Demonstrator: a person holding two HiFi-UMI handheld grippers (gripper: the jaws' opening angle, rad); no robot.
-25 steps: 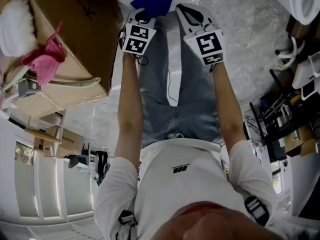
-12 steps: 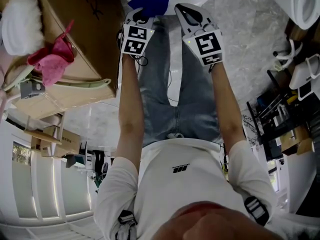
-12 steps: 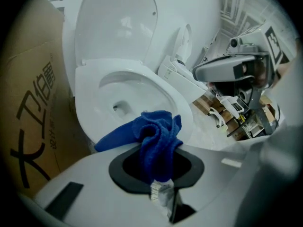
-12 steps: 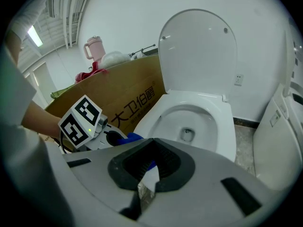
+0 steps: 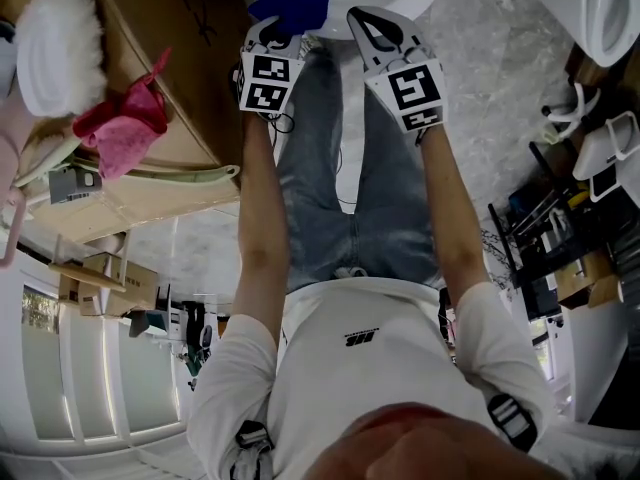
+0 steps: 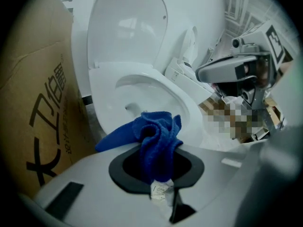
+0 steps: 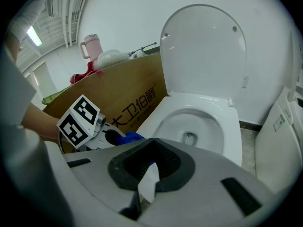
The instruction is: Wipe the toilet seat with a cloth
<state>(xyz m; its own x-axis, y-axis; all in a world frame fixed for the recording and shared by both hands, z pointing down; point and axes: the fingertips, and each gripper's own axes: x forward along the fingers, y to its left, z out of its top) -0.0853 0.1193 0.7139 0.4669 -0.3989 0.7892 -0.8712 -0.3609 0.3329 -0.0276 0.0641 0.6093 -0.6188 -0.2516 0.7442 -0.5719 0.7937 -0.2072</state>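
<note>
The left gripper [image 6: 158, 145] is clamped on a bunched blue cloth [image 6: 154, 129], which hangs out past its jaws at the front edge of the white toilet seat [image 6: 187, 105]; whether the cloth touches the seat cannot be told; the lid [image 7: 203, 51] stands upright behind the bowl. The right gripper [image 7: 154, 140] sits just beside the left one, before the seat's front edge, its jaws drawn together on nothing; a cardboard box [image 7: 128, 98] stands against the toilet's left side.
</note>
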